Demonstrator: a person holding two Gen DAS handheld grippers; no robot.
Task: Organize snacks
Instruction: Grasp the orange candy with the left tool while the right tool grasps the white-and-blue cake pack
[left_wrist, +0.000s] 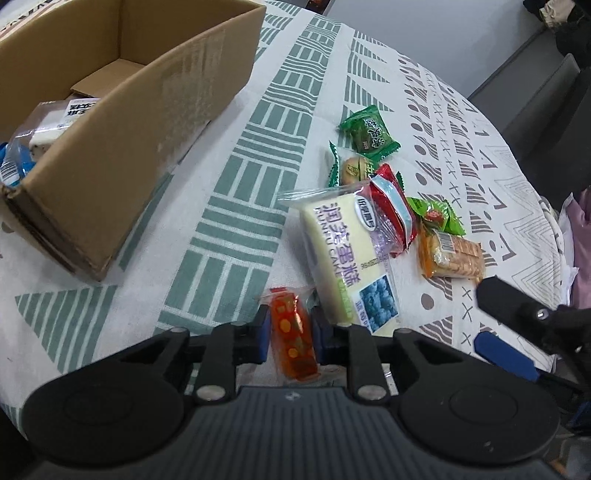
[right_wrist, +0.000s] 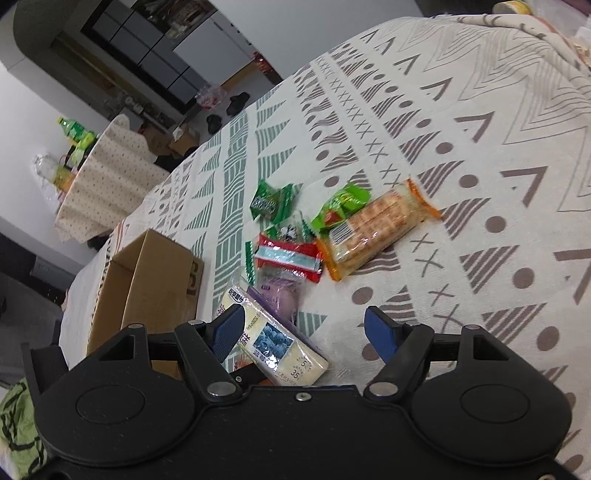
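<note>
On the patterned tablecloth, cardboard box partly cut off, its packets half hidden behind the wall. Cake packet lies flat beside the box, white with blueberry print. Left gripper pinches orange-red candy, lower end hidden. Right gripper spread, empty.

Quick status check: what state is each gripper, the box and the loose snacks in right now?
Left gripper: jaws shut on orange-red candy packet.
Right gripper: jaws open, empty.
Brown cardboard box: open-topped, some packets inside.
White blueberry cake pack: flat on tablecloth.
Orange-edged cracker pack: flat on tablecloth.
</note>
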